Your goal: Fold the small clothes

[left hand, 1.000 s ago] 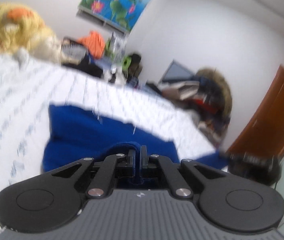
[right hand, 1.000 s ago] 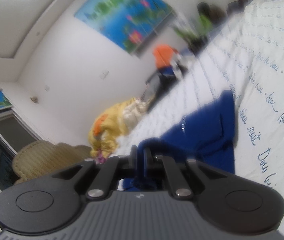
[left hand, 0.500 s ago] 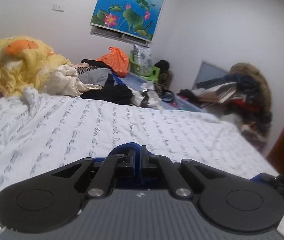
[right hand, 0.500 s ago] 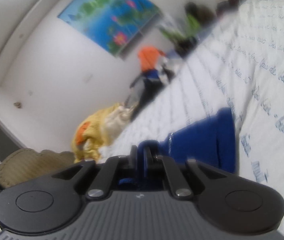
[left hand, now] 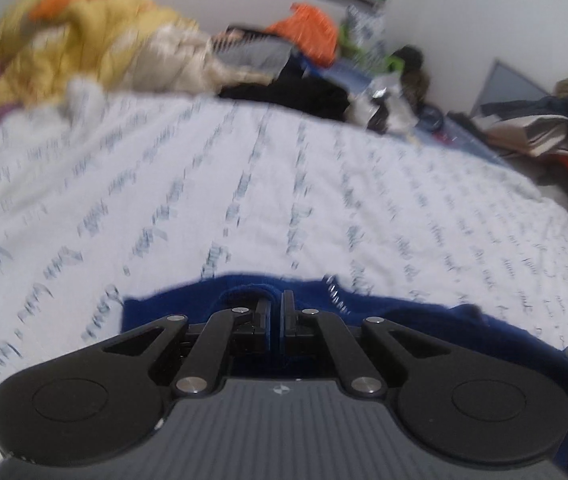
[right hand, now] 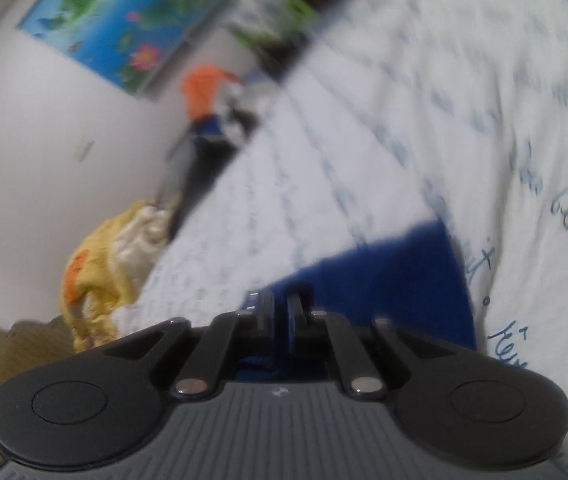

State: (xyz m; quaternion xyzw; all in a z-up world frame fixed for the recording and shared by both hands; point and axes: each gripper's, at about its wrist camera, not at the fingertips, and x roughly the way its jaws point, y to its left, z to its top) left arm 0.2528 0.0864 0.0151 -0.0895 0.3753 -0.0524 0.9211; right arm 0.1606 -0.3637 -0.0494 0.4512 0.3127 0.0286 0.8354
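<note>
— One garment here: a blue cloth piece (left hand: 423, 320) spread on the bed sheet (left hand: 244, 184), at its near edge under both tools. Where is it gripped?

— At two spots. The left gripper (left hand: 275, 304) has its fingers (left hand: 262, 314) clenched on a raised fold of the blue fabric, which bunches up between them. The right gripper (right hand: 280, 312) is likewise closed on the cloth, blue showing in the narrow slot between its fingers (right hand: 297, 316).

— How does the cloth lie?

— In the left wrist view it runs as a wide band across the sheet, from left of the fingers out to the right edge of the frame. In the right wrist view it reaches away from the fingers to a squared corner on the sheet. A small white marking (left hand: 335, 292) sits on its far edge; too blurred to read.

— And around it?

— The sheet is white with rows of blue handwriting. At the far side of the bed lie a yellow quilt (left hand: 68, 36), dark clothes (left hand: 303, 92) and an orange bag (left hand: 311, 30). A lotus picture (right hand: 124, 28) hangs on the white wall. A heap of clothes (left hand: 543, 128) sits to the right of the bed.
</note>
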